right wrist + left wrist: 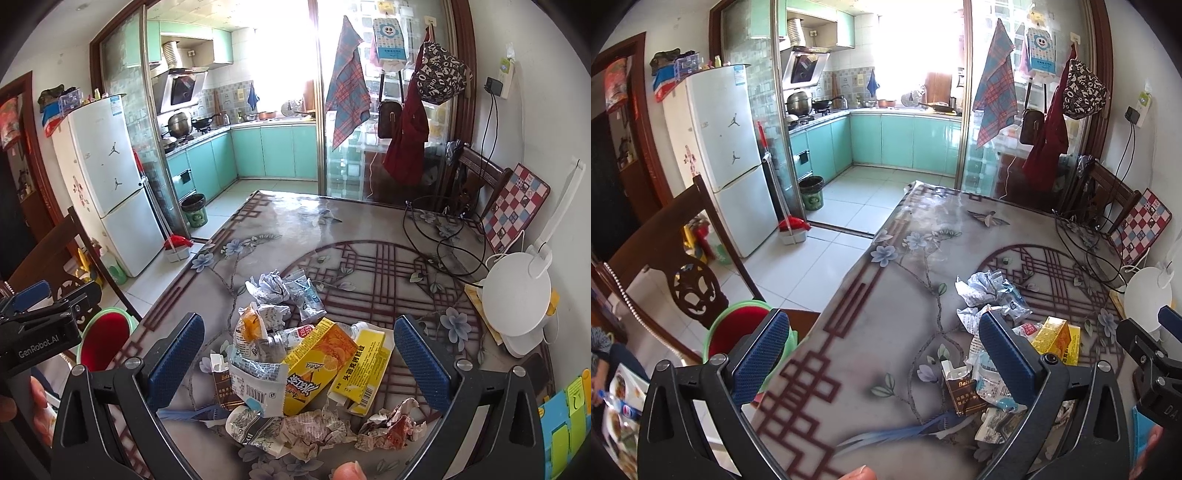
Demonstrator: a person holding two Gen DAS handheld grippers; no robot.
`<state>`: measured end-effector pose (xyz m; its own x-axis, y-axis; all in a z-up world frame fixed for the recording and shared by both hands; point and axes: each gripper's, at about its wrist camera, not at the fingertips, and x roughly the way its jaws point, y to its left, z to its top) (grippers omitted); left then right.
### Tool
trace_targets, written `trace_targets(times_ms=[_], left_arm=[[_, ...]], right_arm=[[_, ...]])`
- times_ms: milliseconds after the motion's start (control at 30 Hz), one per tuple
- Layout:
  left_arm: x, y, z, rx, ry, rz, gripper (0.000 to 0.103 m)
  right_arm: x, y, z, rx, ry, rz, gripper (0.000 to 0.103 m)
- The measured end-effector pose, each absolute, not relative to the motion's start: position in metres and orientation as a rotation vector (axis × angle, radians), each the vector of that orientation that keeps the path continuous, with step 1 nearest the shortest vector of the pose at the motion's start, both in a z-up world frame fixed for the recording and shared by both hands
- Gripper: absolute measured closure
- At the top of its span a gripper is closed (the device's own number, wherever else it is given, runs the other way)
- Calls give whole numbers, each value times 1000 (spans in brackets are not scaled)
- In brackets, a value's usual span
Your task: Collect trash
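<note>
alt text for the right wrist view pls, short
The open right gripper hovers over a pile of trash on a floral-patterned table: an orange-yellow carton, a yellow wrapper and crumpled paper. A green bin with a red liner sits at the table's left edge, beside the left gripper; a kitchen lies behind.

Floral-printed table (pixel 295 236) carries a trash pile (pixel 306 362), cables (pixel 443 243), lamp base (pixel 517 299).
</note>
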<state>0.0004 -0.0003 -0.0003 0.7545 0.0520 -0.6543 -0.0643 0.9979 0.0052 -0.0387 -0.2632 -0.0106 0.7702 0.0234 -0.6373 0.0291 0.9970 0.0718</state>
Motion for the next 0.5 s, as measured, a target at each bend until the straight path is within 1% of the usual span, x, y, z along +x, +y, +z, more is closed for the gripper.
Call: trace_targets(times_ms=[133,500], left_arm=[[0,1,-1,-22,697,64,0],[3,8,-3,-64,734,69,0]], right_arm=[[-39,-263,-13,78,697,-1,0],[-38,-261,-13,76,696,-4,0]])
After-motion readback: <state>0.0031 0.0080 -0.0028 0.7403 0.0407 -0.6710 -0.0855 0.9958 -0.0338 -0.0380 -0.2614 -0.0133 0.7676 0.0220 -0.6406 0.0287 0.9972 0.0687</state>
